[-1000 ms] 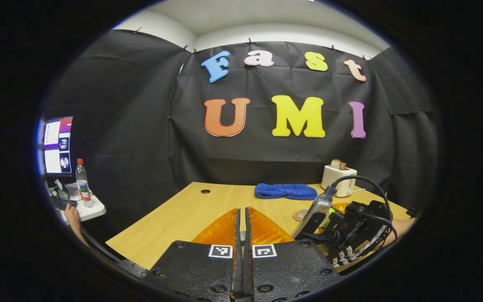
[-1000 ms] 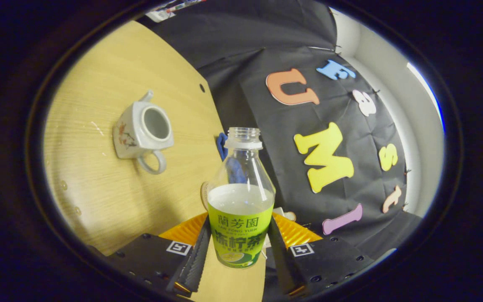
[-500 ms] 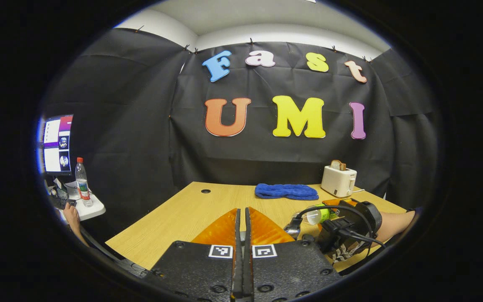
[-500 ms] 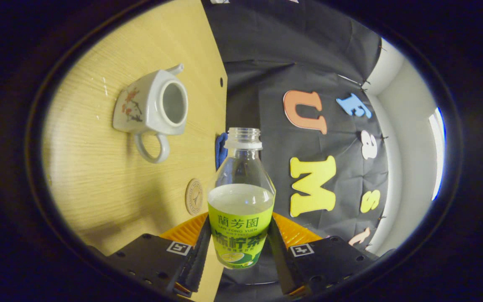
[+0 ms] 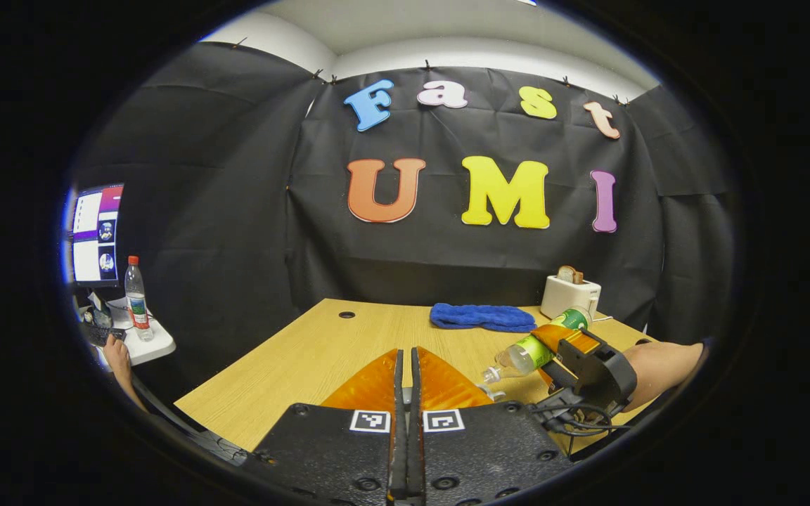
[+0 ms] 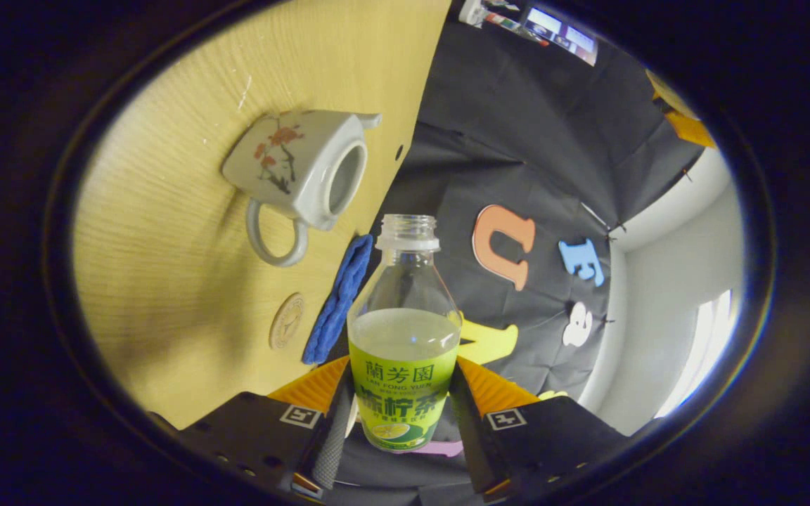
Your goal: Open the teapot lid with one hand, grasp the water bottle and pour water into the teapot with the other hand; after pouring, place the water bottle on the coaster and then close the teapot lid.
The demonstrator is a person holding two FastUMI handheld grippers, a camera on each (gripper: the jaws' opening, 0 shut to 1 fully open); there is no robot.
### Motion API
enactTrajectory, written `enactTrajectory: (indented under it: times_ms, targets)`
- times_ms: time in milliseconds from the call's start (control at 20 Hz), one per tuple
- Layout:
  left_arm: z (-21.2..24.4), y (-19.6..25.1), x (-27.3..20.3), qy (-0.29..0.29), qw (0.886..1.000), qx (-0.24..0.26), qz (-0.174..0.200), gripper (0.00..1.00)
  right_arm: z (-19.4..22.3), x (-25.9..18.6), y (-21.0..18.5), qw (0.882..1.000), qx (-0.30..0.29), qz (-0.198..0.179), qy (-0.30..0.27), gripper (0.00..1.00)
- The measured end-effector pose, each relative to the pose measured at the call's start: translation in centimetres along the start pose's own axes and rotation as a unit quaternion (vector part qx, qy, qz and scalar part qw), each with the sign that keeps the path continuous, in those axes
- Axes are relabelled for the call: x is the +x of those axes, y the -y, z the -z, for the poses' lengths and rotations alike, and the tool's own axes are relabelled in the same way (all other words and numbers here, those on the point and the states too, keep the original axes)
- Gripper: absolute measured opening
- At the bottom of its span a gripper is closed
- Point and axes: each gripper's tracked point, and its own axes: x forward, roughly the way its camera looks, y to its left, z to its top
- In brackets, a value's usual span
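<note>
The water bottle (image 6: 403, 330) carries a green label; printed on it, Chinese characters above small Latin lettering, "LAN FONG YUEN"; larger characters below.

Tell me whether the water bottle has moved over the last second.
Yes. In the left gripper view the water bottle, in the right gripper, has tipped from near upright to lying mouth-down leftward, its base now by the toaster.

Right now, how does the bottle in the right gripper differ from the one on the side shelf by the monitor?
The held bottle is tipped over, mouth angled down toward the table; the shelf bottle stands upright. The held bottle has no cap and a green label; the shelf bottle has a red cap and looks slimmer. The right gripper clamps the held one; nothing grips the other. Both are clear plastic.
</note>
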Motion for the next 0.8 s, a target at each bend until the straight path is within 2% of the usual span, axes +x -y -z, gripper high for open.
enactTrajectory:
  times_ms: [200, 250, 800]
  targets:
    - [0.0, 0.1, 0.1, 0.001, 1.000, 0.000, 0.003, 0.03, 0.0, 0.1, 0.9, 0.999, -0.042, 0.018, 0.002, 0.72]
    - [0.0, 0.1, 0.1, 0.000, 1.000, 0.000, 0.003, 0.03, 0.1, 0.1, 0.8, 0.998, -0.051, 0.020, 0.001, 0.70]
    - [0.4, 0.3, 0.2, -0.006, 1.000, -0.002, 0.011, 0.03, 0.0, 0.4, 1.9, 0.992, -0.112, 0.054, 0.011, 0.72]
